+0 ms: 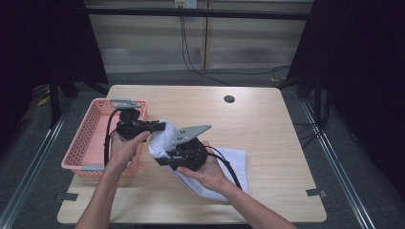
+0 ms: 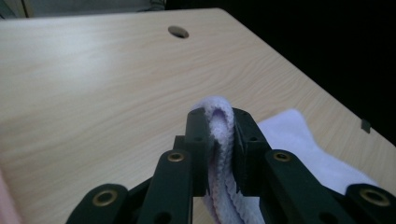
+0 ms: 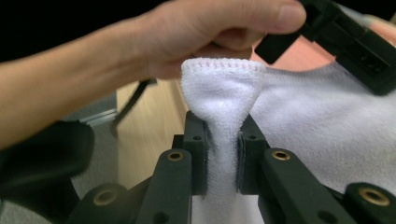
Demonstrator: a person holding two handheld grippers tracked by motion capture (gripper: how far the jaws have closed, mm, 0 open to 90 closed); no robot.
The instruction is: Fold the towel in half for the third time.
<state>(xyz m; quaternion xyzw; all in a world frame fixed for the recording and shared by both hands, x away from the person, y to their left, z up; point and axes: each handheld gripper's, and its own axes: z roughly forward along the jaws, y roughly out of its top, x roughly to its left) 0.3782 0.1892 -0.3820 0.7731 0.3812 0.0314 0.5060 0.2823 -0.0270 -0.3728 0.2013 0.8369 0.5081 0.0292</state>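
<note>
From high up I see my two tools over the tabletop [image 1: 267, 124]. My left tool [image 1: 160, 126] is near the pink basket [image 1: 90, 138]. My right tool [image 1: 165, 155] is just beside it, lower and closer to me. A white towel [image 1: 229, 164] hangs from both tools, and its far end lies on the tabletop by my right arm.

The camera on my left tool shows what the high view cannot. The two black jaws of my left tool [image 2: 219, 140] are clenched on a folded edge of the towel [image 2: 219, 116]. The rest of the towel lies behind on the wood.

The camera on my right tool shows my right tool [image 3: 223, 140] clenched on another bunch of the towel [image 3: 223, 88], which puffs out above the jaws. Past it I see my left hand [image 3: 196, 32] gripping the other tool.

My left hand [image 1: 125, 148] wraps the handle from below, wrist bent up. My right hand [image 1: 207, 169] cups its tool from underneath, pointing it left toward the basket.
</note>
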